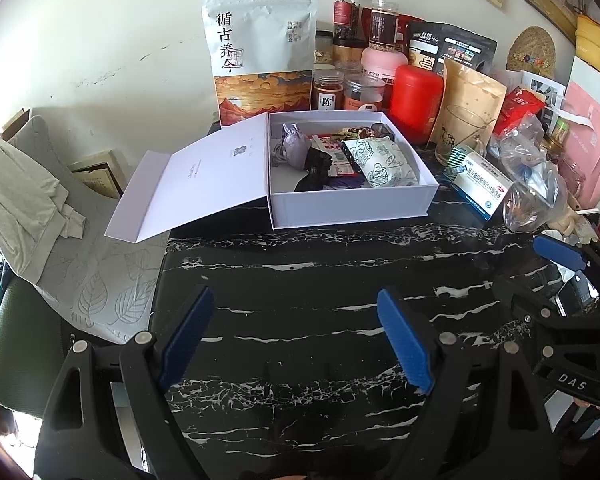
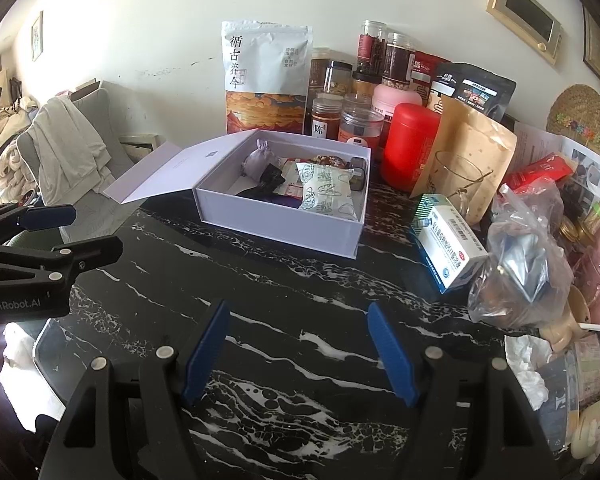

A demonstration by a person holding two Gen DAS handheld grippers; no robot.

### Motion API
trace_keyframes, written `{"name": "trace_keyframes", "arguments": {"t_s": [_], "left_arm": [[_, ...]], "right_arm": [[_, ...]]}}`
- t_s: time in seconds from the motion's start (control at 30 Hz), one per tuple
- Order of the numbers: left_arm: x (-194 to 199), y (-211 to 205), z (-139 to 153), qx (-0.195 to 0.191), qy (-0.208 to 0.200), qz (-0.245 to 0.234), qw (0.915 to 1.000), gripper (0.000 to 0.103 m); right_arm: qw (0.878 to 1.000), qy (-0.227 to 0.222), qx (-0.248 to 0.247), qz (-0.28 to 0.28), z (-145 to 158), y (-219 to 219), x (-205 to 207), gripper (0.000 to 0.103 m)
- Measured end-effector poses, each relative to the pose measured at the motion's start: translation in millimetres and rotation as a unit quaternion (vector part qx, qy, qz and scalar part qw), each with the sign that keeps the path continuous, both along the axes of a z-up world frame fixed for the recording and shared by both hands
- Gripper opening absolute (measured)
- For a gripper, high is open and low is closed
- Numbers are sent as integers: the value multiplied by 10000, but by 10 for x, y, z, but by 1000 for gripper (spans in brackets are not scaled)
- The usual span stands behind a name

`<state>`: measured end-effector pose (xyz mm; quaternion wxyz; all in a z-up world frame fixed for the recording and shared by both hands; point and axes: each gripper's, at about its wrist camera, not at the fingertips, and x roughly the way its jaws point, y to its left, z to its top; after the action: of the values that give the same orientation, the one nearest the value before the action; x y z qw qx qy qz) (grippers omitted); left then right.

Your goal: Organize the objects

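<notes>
An open white box (image 1: pixel 352 208) (image 2: pixel 276 226) stands at the back of the black marble table (image 1: pixel 300 248) (image 2: pixel 284 280), its lid (image 1: pixel 196 184) (image 2: pixel 180 172) folded out to the left. Inside lie a lavender pouch (image 1: pixel 294 146) (image 2: pixel 258 162), a white patterned packet (image 1: pixel 380 162) (image 2: pixel 328 192), a black item (image 1: pixel 316 168) and small sachets. My left gripper (image 1: pixel 296 294) (image 2: pixel 96 230) hovers open over bare tabletop in front of the box. My right gripper (image 2: pixel 298 307) (image 1: pixel 520 264) is open beside it, to the right. Neither holds anything.
Right of the box lie a blue-and-white medicine box (image 1: pixel 480 184) (image 2: pixel 448 240) and a clear plastic bag (image 1: pixel 536 184) (image 2: pixel 520 264). Behind stand a large white pouch (image 1: pixel 260 52), jars, a red canister (image 1: pixel 414 100) (image 2: pixel 410 144), a kraft pouch and a glass mug (image 2: pixel 456 180). A cloth-draped chair (image 1: pixel 28 184) is left.
</notes>
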<state>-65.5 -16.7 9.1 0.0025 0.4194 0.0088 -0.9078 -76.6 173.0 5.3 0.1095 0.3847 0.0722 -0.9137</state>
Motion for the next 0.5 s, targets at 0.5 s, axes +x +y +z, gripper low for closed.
{"name": "trace_keyframes", "arguments": {"t_s": [0.5], "left_arm": [[-18,51,-5,-41,-46,-85,9999,83]], "right_arm": [[10000,-31,7,-2,-30,0,-13,72]]}}
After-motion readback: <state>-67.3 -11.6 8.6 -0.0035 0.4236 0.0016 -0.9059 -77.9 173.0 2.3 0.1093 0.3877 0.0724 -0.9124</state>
